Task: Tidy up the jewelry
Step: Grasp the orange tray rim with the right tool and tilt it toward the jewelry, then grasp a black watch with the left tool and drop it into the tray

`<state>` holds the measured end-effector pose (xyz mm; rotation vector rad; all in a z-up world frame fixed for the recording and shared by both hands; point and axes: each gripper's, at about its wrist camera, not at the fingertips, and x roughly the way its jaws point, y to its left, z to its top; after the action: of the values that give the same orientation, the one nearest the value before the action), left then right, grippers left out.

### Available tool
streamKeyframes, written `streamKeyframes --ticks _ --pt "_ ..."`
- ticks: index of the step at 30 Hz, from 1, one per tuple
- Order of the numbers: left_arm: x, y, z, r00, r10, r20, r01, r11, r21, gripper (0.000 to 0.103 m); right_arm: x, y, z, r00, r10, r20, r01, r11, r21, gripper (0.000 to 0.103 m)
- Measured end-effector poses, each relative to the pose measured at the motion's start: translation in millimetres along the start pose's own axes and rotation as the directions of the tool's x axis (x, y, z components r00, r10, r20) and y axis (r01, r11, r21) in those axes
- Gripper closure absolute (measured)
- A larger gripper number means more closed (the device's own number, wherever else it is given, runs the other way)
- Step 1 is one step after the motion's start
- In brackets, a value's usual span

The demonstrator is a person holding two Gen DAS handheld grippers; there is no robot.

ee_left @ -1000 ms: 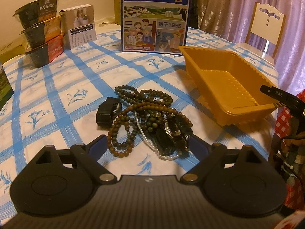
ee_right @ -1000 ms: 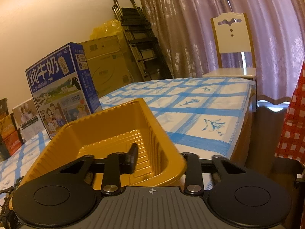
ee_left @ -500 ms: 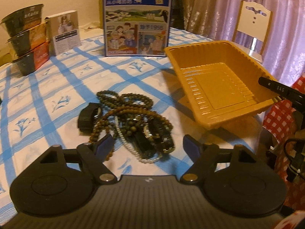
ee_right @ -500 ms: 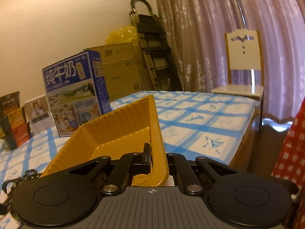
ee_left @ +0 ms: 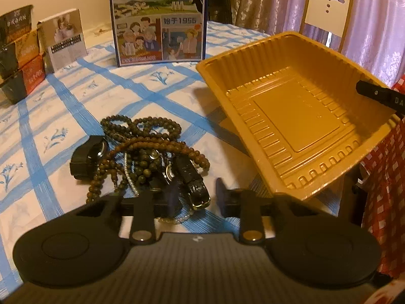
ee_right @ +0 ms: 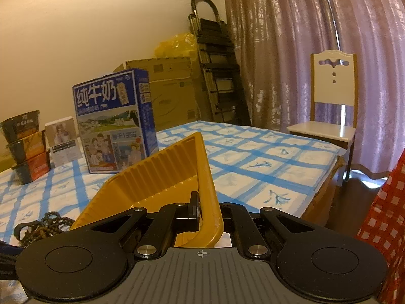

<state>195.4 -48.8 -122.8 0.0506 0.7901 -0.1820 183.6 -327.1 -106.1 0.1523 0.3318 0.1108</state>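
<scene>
Right hand-held gripper clamped on tilted yellow tray rim.

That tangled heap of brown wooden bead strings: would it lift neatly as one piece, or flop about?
The tangled heap of brown wooden bead strings probably flops: its loops lie slack over the blue-checked tablecloth. Because black watch straps are knotted in, they would likely come along. Loose round beads might swing.

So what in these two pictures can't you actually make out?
- Left wrist view: whether the left gripper pinches the black watch strap; its left finger is motion-blurred.
- Left wrist view: the near end of the jewelry pile, behind the gripper body.
- Right wrist view: the yellow tray floor, tilted away.
- Right wrist view: most of the beads, cut off at the left edge.
</scene>
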Motion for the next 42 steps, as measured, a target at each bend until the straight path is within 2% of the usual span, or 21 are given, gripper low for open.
streamKeyframes --ticks 3,7,13,17,21,25,31,35,42 --pt "-3.5 4.9 0.5 1.0 0.008 0.01 -0.008 0.999 -0.037 0.087 -0.8 4.0 0.6 1.0 0.008 -0.01 -0.008 1.0 -0.004 0.098" --pt "-15.1 20.0 3.4 0.999 -0.032 0.017 0.033 0.994 -0.102 0.089 -1.1 7.1 0.8 1.0 0.021 -0.023 -0.021 1.0 0.002 0.098" --pt "-40.2 37.0 5.9 0.998 -0.059 0.012 0.061 0.989 -0.138 0.089 -3.4 12.4 2.5 0.999 0.038 -0.037 -0.038 0.999 0.002 0.098" --pt "-52.7 46.0 8.9 0.998 -0.063 -0.016 0.06 0.985 -0.162 0.089 -4.5 13.9 3.0 0.999 0.035 -0.037 -0.035 0.999 0.002 0.098" --pt "-67.5 51.4 13.6 0.997 -0.08 0.02 0.083 0.979 -0.187 0.089 -6.9 14.9 3.2 0.999 0.036 -0.04 -0.036 0.999 -0.005 0.098" --pt "-78.2 43.3 25.9 0.991 -0.113 0.075 0.125 0.977 -0.172 0.089 -6.8 15.1 3.5 0.998 0.032 -0.045 -0.033 0.999 -0.008 0.098" --pt "-78.8 15.4 45.8 0.965 -0.228 0.13 0.245 0.959 -0.142 0.089 -6.8 16.4 6.0 0.999 0.026 -0.044 -0.027 0.999 -0.024 0.098" --pt "-63.6 -8.1 49.0 0.95 -0.293 0.109 0.306 0.942 -0.136 0.089 -8.9 17.8 7.2 0.999 0.023 -0.044 -0.025 0.999 -0.036 0.098" --pt "-27.2 -33.0 35.5 0.952 -0.304 0.024 0.304 0.939 -0.159 0.089 -11.8 17.2 8.9 0.999 0.01 -0.042 -0.012 0.998 -0.056 0.098"
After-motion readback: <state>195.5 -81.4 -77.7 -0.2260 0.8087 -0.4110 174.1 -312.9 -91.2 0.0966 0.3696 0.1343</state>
